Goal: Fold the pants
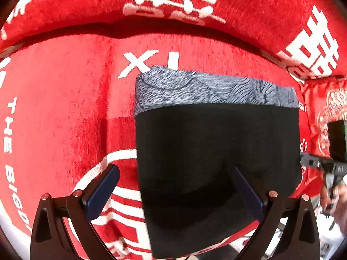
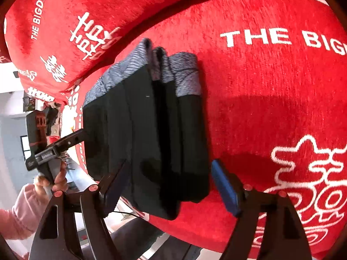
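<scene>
Left gripper [image 1: 175,186]: black frame, blue flat pads, jaws spread wide and pinching nothing. One pad [image 1: 102,191] sits over bare red cover. The other overlaps the dark cloth in view; whether it touches the cloth I cannot tell.

Right gripper [image 2: 171,190]: same build, jaws apart and empty. The folded bundle's near end shows between its blue pads [image 2: 225,188], with no pad pressing on it.

Black folded pants with a grey wave-patterned waistband [image 1: 216,151] lie flat on the seat as a compact rectangle. The waistband is at the far end, and stacked layers show along the side in the right wrist view [image 2: 151,130]. The black part is smooth and matte; the band looks knit with fine dark lines.

They rest on a plush red velvety sofa cover with white print [image 1: 65,108]. A back cushion in the same fabric [image 1: 260,6] rises behind. Readable writing: "THE BIG…" on the seat, "THE BIGDA Y" on the cushion, "XI" just beyond the waistband, plus large white Chinese-style characters and a round ornamental motif.

A person's hand in a pale pink sleeve [image 2: 49,179] grips the left tool's handle at the left edge of the right wrist view.
</scene>
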### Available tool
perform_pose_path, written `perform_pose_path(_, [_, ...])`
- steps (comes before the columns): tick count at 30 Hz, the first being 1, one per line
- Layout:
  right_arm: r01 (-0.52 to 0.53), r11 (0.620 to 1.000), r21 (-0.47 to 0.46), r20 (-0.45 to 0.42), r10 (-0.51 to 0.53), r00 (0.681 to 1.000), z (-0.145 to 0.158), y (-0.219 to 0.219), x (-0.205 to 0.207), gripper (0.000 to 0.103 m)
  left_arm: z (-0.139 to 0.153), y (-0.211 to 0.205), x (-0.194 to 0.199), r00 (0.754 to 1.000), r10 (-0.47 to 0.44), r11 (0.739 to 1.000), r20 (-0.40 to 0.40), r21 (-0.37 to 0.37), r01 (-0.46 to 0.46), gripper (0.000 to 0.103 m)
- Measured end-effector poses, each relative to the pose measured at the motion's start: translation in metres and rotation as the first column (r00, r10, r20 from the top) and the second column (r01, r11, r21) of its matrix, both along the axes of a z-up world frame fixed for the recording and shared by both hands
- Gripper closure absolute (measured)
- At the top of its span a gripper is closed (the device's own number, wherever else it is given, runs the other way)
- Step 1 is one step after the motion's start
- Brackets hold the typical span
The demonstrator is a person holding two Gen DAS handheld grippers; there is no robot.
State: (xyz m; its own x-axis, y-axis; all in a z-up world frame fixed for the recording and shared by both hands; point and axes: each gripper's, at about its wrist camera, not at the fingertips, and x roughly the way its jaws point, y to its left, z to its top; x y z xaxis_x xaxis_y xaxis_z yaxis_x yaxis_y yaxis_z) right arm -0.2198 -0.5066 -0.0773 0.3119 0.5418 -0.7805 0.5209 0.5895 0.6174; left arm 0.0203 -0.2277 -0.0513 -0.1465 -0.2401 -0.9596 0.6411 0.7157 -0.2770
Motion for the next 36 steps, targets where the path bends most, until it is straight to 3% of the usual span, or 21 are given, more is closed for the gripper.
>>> perform_pose_path(5, [-0.023, 0.998, 0.052, 0.041, 0.021, 0.999, -0.016, -0.012, 0.004, 0.023, -0.018, 0.01, 0.001, 0.996, -0.058, 0.998, -0.074, -0.032, 0.056, 0.0])
perform_pose_path(14, [-0.087, 0.974, 0.208, 0.155, 0.055, 0.986, -0.042, -0.011, 0.023, 0.022, -0.041, -0.009, 0.005, 0.983, -0.08, 0.988, -0.165, -0.146, 0.056, 0.0])
perform_pose_path(18, [-0.052, 0.968, 0.246, 0.148, 0.016, 0.989, -0.048, -0.016, 0.025, 0.023, -0.05, -0.011, 0.005, 0.978, -0.056, 0.985, -0.2, -0.171, 0.021, 0.0])
perform_pose_path(24, [-0.013, 0.984, 0.177, 0.082, -0.002, 0.997, -0.036, -0.011, 0.026, 0.053, -0.022, -0.01, -0.008, 0.992, -0.06, 0.981, -0.112, -0.188, 0.039, 0.032])
perform_pose_path(28, [-0.005, 0.983, 0.182, 0.099, -0.013, 0.995, -0.018, -0.009, 0.025, 0.06, -0.002, -0.005, -0.011, 0.995, -0.035, 0.982, -0.094, -0.188, 0.017, 0.036])
perform_pose_path(36, [0.004, 0.97, 0.241, 0.116, -0.033, 0.993, 0.015, 0.012, 0.0, 0.061, 0.039, 0.017, -0.034, 0.997, -0.037, 0.984, -0.064, -0.178, 0.025, 0.036])
